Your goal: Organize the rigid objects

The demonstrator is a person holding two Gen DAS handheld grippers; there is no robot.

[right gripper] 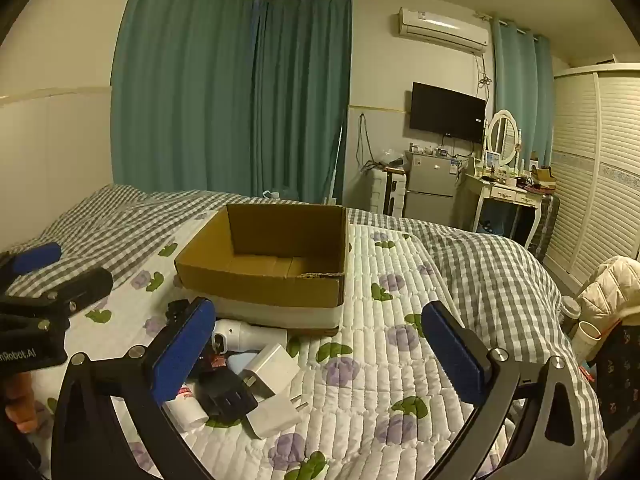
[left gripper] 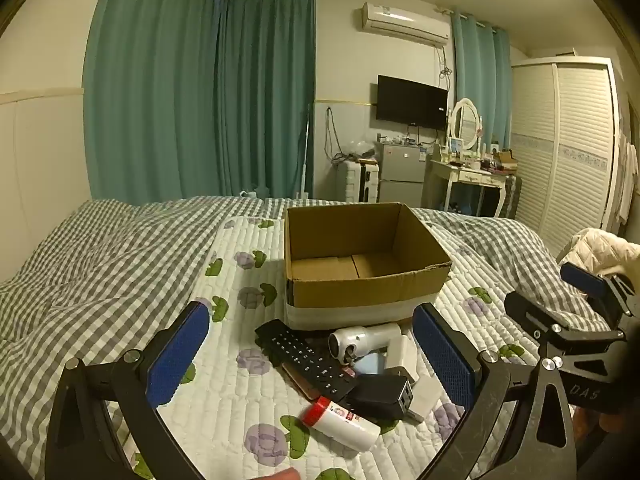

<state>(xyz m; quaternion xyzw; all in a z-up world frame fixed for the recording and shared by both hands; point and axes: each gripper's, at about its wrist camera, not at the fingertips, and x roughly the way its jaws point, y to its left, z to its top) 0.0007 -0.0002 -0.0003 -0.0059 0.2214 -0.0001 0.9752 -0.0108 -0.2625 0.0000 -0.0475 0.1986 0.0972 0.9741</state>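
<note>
Cardboard box (left gripper: 362, 256) sits empty mid-bed, open top ready for the pile touching its near side — remote (left gripper: 306, 358), charger (right gripper: 270, 368), etc. Left gripper (left gripper: 316, 360) & right gripper (right gripper: 320, 354) both gape wide, holding nothing — poised to pick.

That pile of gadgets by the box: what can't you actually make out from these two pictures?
- Left wrist view: the thin brownish item under the remote control is mostly covered; unidentifiable.
- Right wrist view: the left finger of the right gripper hides the remote and most of the white tube.
- Both views: the cardboard box near wall hides its front floor.
</note>
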